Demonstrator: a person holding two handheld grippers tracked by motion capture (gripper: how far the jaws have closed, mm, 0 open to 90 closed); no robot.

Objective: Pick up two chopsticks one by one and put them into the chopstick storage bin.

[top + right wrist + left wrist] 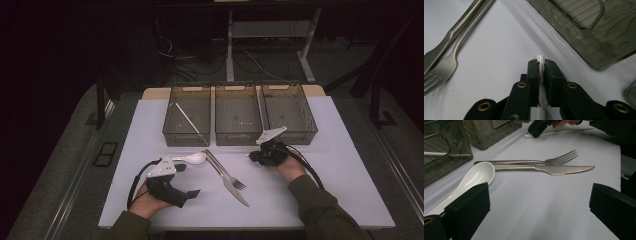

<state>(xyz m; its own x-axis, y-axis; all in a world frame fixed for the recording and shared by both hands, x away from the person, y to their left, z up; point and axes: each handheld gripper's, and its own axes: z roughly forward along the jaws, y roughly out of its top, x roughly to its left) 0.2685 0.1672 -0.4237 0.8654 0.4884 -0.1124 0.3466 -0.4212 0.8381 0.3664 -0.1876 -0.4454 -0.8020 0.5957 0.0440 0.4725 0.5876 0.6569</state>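
My right gripper lies low on the white mat in front of the middle bin, its jaws closed to a narrow slot around a white chopstick whose tip pokes out past the pads. In the left gripper view that chopstick stretches flat along the mat under the right hand. My left gripper rests at the near left with its jaws wide open and nothing between them. Beside its left jaw lies a white ceramic spoon. A steel fork and a steel knife lie side by side mid-mat.
Three smoky plastic bins stand in a row at the back: left, middle, right. Another white chopstick lies slanted in the left bin. The white mat reaches to the near table edge.
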